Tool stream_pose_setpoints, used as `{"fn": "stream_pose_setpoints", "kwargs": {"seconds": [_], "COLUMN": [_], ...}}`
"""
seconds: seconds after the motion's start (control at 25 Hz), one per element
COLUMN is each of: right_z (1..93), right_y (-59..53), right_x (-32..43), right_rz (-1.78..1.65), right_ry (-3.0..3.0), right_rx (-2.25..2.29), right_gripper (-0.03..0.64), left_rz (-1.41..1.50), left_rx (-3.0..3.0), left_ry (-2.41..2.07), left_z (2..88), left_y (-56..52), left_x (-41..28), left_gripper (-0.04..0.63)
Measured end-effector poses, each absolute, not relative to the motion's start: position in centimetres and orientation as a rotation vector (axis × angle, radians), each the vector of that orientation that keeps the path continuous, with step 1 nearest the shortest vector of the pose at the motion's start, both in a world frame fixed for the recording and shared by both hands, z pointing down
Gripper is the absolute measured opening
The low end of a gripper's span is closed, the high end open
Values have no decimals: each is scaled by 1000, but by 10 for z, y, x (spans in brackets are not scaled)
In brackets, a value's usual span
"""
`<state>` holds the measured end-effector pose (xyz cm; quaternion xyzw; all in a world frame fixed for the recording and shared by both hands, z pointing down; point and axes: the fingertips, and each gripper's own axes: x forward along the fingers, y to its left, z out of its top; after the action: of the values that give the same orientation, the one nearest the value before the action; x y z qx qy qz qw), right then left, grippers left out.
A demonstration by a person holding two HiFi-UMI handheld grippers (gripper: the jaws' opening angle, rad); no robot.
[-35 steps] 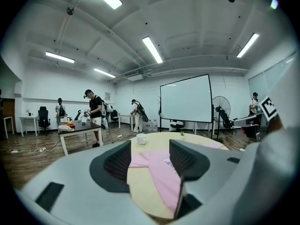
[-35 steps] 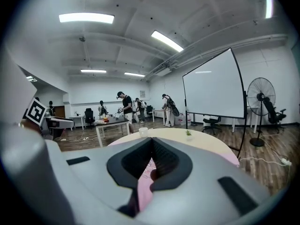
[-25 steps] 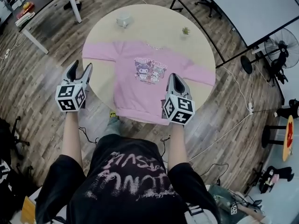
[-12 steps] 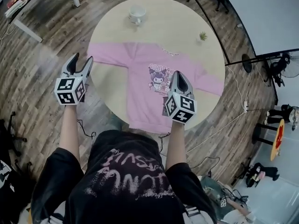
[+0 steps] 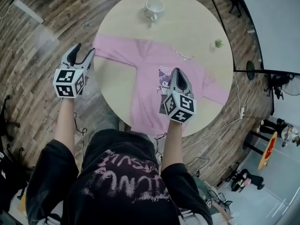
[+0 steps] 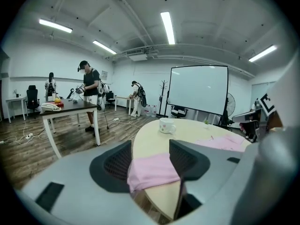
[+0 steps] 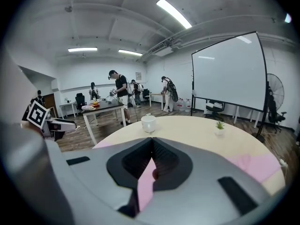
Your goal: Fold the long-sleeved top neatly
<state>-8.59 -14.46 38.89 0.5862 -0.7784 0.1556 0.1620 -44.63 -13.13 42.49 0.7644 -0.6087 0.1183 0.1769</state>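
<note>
Left gripper (image 5: 83,50) agape, empty, facing sleeve cuff (image 5: 100,44) at tabletop (image 5: 192,27) left edge; right gripper (image 5: 178,71) closed, empty, above top (image 5: 147,76). Risk: a one-sided pull skews the garment.

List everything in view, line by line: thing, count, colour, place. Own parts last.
table: one, beige, round, before the person.
long-sleeved top: one, pink, spread flat on the table, print up.
mug: one, white, table's far side.
potted plant: one, green, table's far right.
screen: one, white, beyond the table, right.
left gripper: one, grey, open, by a sleeve end.
right gripper: one, grey, shut, above the top's body.
</note>
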Motion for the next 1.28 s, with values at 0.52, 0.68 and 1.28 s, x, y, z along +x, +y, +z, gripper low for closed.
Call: {"fn": "stream_pose_setpoints", "kwargs": {"seconds": [0.52,0.68,1.28], "right_z": [439,456,517], "right_y": [-186,-194,-216], "right_x": [-175,-214,-269], "right_rz": [441,435,470], "right_ry": [-2296,-2320,-2291], "right_rx": [1389,1300,1182], "right_gripper": [5,5,5], "left_rz": [359,362,554], "left_rx": [2013,1976,1955], "left_ry": [-1791,-1793,-1681], "left_z": [484,509,634], "left_y": [-114,-110,-121], "left_x": [-491,-505,-505], "left_gripper": [250,250,250]}}
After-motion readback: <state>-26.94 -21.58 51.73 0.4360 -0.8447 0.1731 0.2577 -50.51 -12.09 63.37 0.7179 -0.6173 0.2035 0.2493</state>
